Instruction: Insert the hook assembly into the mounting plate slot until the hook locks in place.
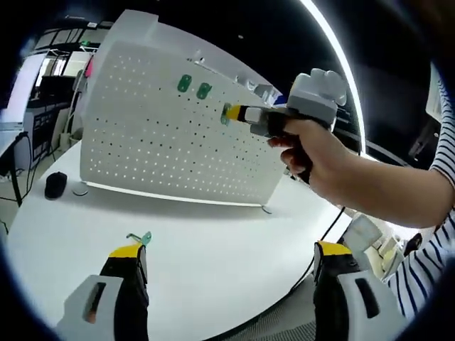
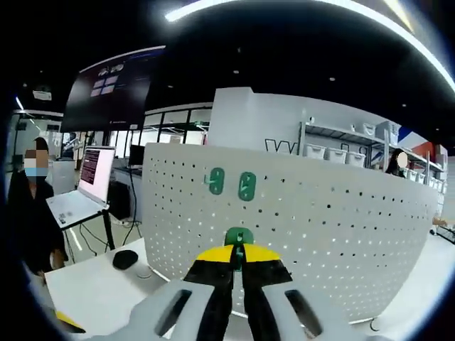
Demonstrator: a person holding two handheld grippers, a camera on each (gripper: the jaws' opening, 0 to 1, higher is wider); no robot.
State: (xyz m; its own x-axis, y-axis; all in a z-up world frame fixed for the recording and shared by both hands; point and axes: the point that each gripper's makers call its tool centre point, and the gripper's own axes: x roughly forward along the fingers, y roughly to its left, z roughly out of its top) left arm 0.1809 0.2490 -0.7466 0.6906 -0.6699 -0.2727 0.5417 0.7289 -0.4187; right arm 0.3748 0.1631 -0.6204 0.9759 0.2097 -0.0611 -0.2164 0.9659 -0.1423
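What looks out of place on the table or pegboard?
One green hook lies loose on the table, while two others hang on the pegboard. The right gripper holds another hook at the board.

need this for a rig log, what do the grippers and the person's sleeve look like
Both grippers have black jaws capped in yellow at the tips, on pale grey moulded bodies. The left gripper shows slotted grey housings beside each jaw. The right gripper has a white-grey bulbous top and a black handle in the left gripper view. The sleeve is white with dark stripes.
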